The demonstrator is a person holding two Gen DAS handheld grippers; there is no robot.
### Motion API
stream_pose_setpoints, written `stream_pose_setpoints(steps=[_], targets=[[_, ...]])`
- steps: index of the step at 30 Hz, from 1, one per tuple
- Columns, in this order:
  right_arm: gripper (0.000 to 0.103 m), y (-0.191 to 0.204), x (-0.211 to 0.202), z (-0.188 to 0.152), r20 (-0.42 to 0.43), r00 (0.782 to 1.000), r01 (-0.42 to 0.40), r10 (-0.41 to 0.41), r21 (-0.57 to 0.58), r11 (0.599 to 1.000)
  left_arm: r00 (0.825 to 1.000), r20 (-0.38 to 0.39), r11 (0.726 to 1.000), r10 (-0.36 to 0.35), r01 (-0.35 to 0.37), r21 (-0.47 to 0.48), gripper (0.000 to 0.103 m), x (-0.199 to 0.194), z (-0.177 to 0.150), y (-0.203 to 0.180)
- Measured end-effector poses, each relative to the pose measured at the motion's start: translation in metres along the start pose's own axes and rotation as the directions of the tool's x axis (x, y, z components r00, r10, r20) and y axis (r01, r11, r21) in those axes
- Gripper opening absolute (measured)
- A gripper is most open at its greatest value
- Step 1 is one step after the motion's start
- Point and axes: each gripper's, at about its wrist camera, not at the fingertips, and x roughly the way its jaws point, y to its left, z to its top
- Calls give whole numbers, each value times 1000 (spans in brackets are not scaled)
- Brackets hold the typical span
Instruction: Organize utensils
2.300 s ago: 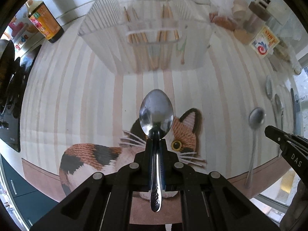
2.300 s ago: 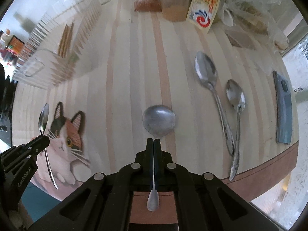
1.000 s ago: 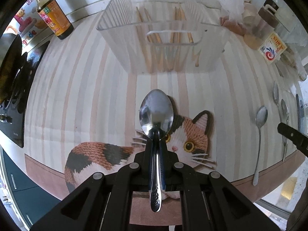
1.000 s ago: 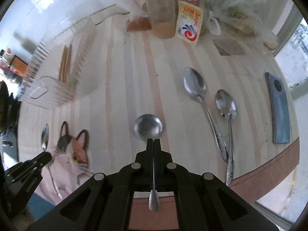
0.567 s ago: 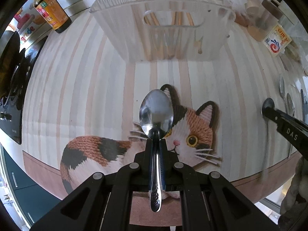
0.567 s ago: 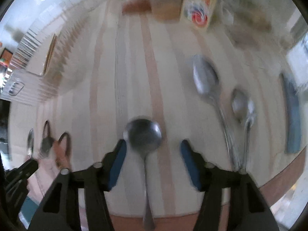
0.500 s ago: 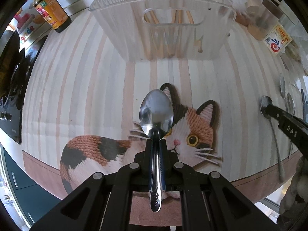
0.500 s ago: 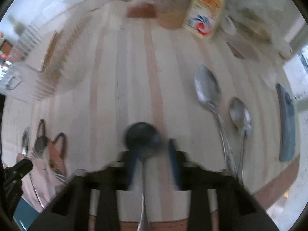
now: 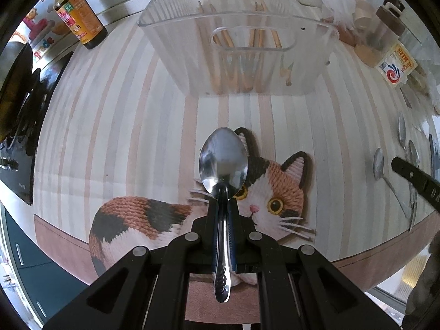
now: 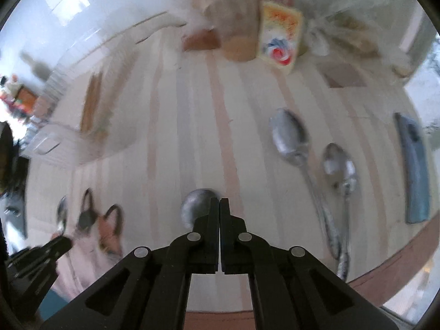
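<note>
Steel spoon (image 9: 223, 162) clamped in the left gripper (image 9: 223, 206) points at the clear bin (image 9: 176, 55) of chopsticks (image 9: 231, 63) in the upper centre, path open. The right gripper (image 10: 220, 209) – apart a moment ago – now has its jaws together over the round spoon (image 10: 194, 206) on the counter (image 10: 178, 137), no handle visible between them – the grasp looks missed. Two more spoons (image 10: 291, 137) wait at right.
</note>
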Motion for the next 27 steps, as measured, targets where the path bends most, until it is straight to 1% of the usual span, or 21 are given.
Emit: stream_pose_setpoints(steps=[1,2,3,4,6,9,11,12,13,14,15,16,17,18,19,20,21,23,26,27], targets=[[15,5,1,-2,-3,1000,21,-21,-55,998,1000,-1,1000,0,0,-1,4,0,0,0],[25,12,3,-5,6,999,51,-50,-117,992,1000,-3,1000,0,0,1,4,0,-1,1],[44,17,5,-9,15,997,72,-70,-154,985,1000,-6,1000,0,0,0,4,1,-2,0],[49,23,8,-14,21,995,99,-97,-209,973,1000,-8,1000,0,0,1,4,2,-3,-1],[50,33,13,-20,27,990,138,-136,-277,951,1000,-11,1000,4,-4,2,4,3,-4,-4],[52,47,24,-28,68,975,223,-213,-365,904,1000,-15,1000,10,-10,4,4,5,-4,-6],[50,49,27,-29,101,970,244,-222,-367,898,1000,-16,1000,17,-17,4,4,7,-5,-8],[38,49,29,-27,101,974,227,-204,-356,907,1000,-18,1000,16,-16,4,4,7,-5,-8],[23,48,31,-25,103,974,224,-201,-336,915,1000,-20,1000,17,-17,4,4,8,-5,-8],[15,48,28,-25,108,972,231,-207,-326,917,1000,-19,1000,19,-19,4,4,8,-6,-9],[10,48,28,-22,107,973,226,-202,-309,924,1000,-18,1000,19,-19,3,4,7,-6,-9],[8,47,24,-20,110,974,223,-199,-291,930,1000,-18,1000,19,-19,1,4,7,-6,-9],[6,44,19,-17,110,977,203,-180,-250,947,1000,-16,1000,19,-19,0,4,6,-6,-10],[3,38,13,-14,99,985,160,-143,-200,967,1000,-12,1000,19,-19,-1,4,5,-6,-9],[1,32,10,-9,86,990,127,-114,-157,979,1000,-10,1000,18,-18,-3,4,4,-5,-8],[1,22,4,-5,62,996,74,-69,-86,994,1000,-8,1000,16,-16,-9,4,3,-5,-6],[1,15,2,-1,54,998,39,-37,-42,998,1000,-6,1000,13,-13,-15,4,2,-4,-5],[1,-6,-6,2,34,998,-45,43,67,997,1000,-3,1000,6,-6,-24,4,0,-3,0],[0,-24,-10,3,22,993,-117,115,150,982,1000,3,999,-2,2,-33,4,-3,-2,4],[0,-27,-12,3,21,992,-123,122,162,979,1000,3,999,-4,4,-35,4,-5,-2,5]])
